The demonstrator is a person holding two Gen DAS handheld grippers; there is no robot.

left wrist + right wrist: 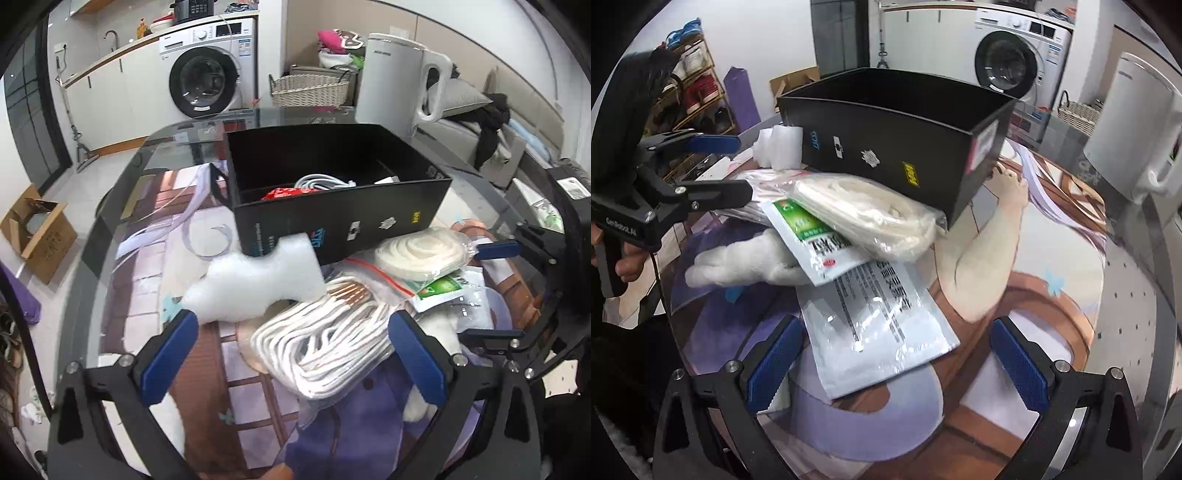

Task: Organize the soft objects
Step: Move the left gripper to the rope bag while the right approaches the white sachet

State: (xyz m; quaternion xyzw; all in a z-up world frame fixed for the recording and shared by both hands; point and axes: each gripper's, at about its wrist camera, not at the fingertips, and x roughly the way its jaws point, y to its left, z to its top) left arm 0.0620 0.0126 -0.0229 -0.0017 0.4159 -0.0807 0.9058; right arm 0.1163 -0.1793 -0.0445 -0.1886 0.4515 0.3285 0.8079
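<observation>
Two claws [291, 343] [897, 354] wide — glass tbl [122, 206], washer [207, 74].

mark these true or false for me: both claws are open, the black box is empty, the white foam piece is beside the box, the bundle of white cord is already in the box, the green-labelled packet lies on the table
1. Both claws are open: true. The left claw and right claw each have their blue pads wide apart, gripping nothing.
2. The black box is empty: false. It already holds a white cable coil and a red packet.
3. The white foam piece is beside the box: true, at its front corner.
4. The bundle of white cord is in the box: false. It lies on the table before the left claw.
5. The green-labelled packet lies on the table: true, partly under a bagged cream roll.
</observation>
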